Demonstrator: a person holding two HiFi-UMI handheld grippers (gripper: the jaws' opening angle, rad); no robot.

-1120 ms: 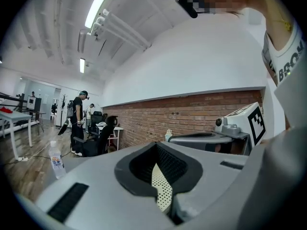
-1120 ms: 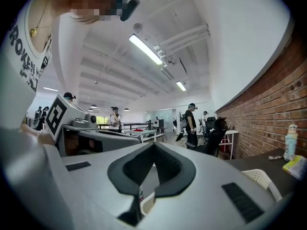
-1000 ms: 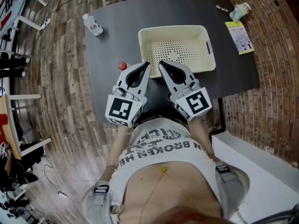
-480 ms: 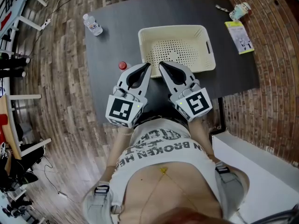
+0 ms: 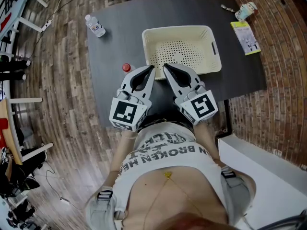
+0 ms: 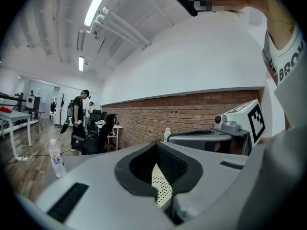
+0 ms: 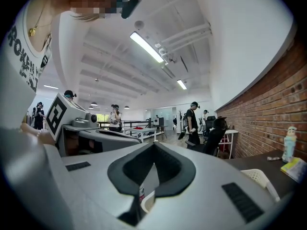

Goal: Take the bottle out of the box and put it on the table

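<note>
Unchanged since the earlier frames: the left gripper (image 5: 151,68) and right gripper (image 5: 166,66) stay side by side just before the near rim of the box (image 5: 209,68). Both have their jaws closed together and hold nothing. The bottle (image 5: 95,25) stands upright on the table (image 5: 120,42), well left of the box. A red cap (image 5: 125,67) lies near the box's near-left corner.

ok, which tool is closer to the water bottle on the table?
Left. The left tool is at the basket's near-left corner, the water bottle beyond it to the left; the right tool sits on its right side, farther away.
</note>
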